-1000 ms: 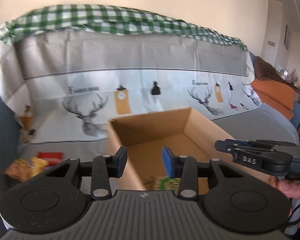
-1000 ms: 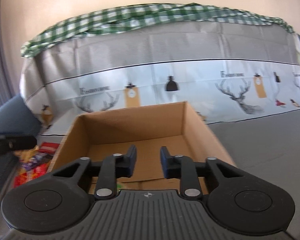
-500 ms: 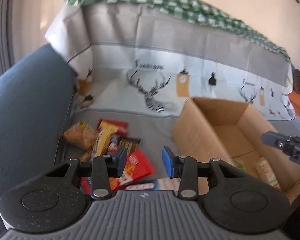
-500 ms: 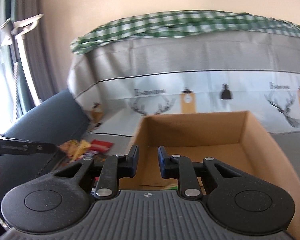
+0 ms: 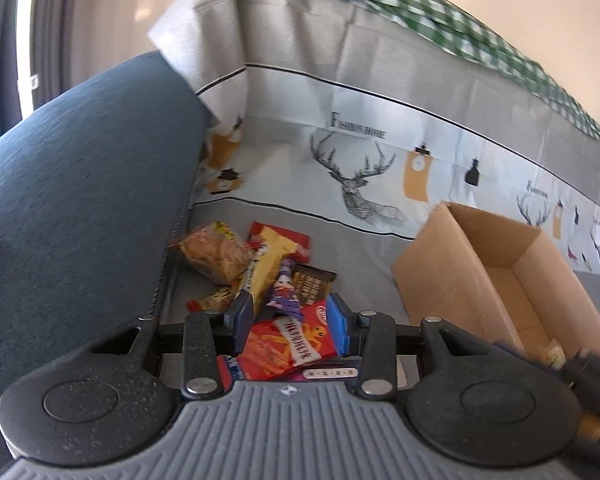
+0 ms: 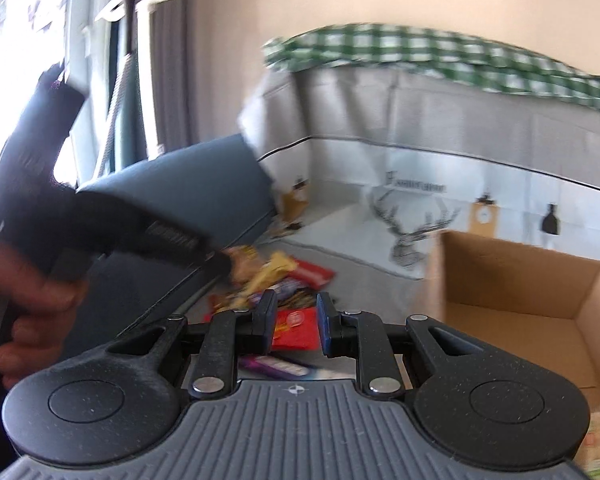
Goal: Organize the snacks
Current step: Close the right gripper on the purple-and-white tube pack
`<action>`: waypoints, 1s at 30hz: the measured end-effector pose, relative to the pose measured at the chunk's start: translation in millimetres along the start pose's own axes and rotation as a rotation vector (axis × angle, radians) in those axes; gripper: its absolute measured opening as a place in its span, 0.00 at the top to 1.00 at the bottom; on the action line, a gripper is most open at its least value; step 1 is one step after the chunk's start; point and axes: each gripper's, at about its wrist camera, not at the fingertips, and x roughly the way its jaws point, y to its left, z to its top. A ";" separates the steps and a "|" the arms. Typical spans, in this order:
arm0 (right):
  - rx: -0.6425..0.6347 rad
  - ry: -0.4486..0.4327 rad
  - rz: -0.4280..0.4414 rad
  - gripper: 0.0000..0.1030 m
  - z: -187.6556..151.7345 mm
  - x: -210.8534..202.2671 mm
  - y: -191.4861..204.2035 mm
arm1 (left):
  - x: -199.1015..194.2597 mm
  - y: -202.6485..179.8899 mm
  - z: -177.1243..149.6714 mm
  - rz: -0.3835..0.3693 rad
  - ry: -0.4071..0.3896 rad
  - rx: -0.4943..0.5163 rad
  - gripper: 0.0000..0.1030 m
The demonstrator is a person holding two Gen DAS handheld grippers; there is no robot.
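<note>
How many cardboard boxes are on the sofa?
1. The cardboard box sits open on the grey seat, right of the snack pile. Others could lie outside the views.

Both wrist views look down, close, sharing snack pile (image 5: 276,280) and box (image 6: 520,304).

The right gripper (image 6: 296,322) is hanging with jaws parted over a red snack packet (image 6: 294,328). At ten o'clock the left gripper (image 6: 220,262), blurred, is reaching over the snack pile (image 6: 268,276). A cardboard box (image 6: 516,276) is sitting at three o'clock.
</note>
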 end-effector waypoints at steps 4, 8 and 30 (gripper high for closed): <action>-0.033 0.045 0.012 0.78 -6.4 20.8 22.7 | 3.4 6.6 1.0 0.008 0.010 -0.013 0.57; -0.028 0.121 -0.005 0.74 -14.2 51.8 29.9 | 7.2 8.0 2.3 0.012 0.010 -0.012 0.57; 0.133 0.404 0.008 0.10 -37.6 173.5 -10.6 | 16.0 10.4 2.4 0.002 0.033 -0.033 0.47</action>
